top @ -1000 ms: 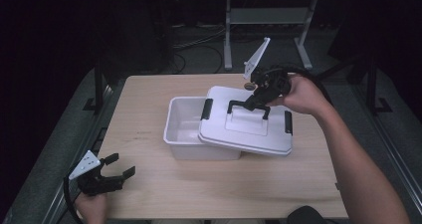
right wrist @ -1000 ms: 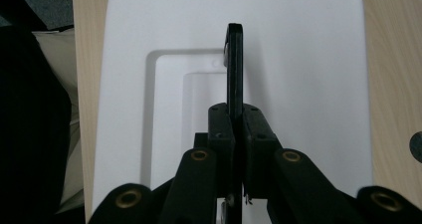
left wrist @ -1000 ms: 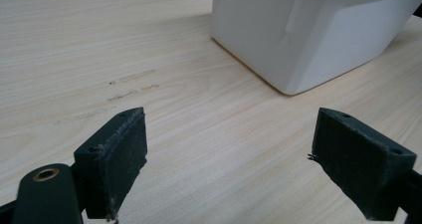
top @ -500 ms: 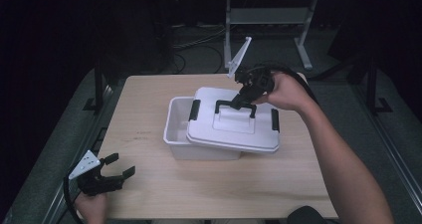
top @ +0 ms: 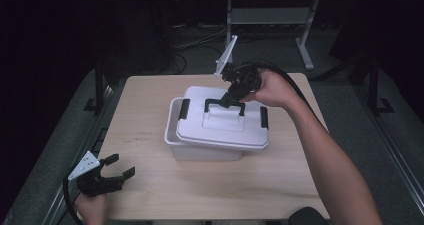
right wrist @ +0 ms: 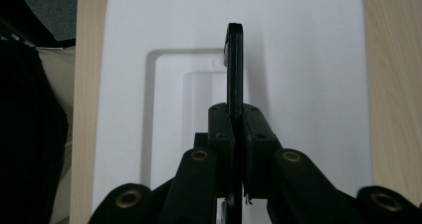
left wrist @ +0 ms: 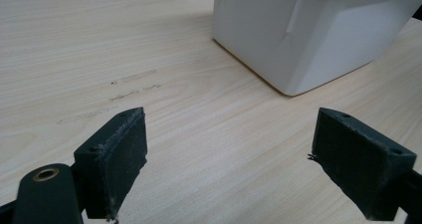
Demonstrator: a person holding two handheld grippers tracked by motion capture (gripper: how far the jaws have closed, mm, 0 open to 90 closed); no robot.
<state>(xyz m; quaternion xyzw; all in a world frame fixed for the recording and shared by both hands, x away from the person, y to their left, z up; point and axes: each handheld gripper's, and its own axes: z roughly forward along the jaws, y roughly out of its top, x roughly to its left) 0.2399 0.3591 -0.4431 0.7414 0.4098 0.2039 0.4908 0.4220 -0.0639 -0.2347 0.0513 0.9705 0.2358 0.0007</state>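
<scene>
A white storage box [top: 200, 150] stands mid-table, and its white lid [top: 220, 125] with black side clips lies over it, shifted slightly right so a strip of the box's left rim shows. My right gripper [top: 223, 102] is shut on the lid's black handle [right wrist: 234, 64], which runs up between the closed jaws in the right gripper view, above the white lid [right wrist: 298, 74]. My left gripper [top: 116, 174] stands open at the table's front left corner. In the left gripper view its fingers [left wrist: 117, 157] frame bare wood, with the box [left wrist: 318, 40] farther off.
The light wooden table [top: 150, 115] has free room left of and in front of the box. Dark floor, cables and a metal stand [top: 270, 15] lie beyond the far edge. A person's forearm [top: 330, 160] crosses the right side.
The right gripper has carried the lid leftward by its handle, so it now covers nearly all of the box. The left gripper has stayed put.
</scene>
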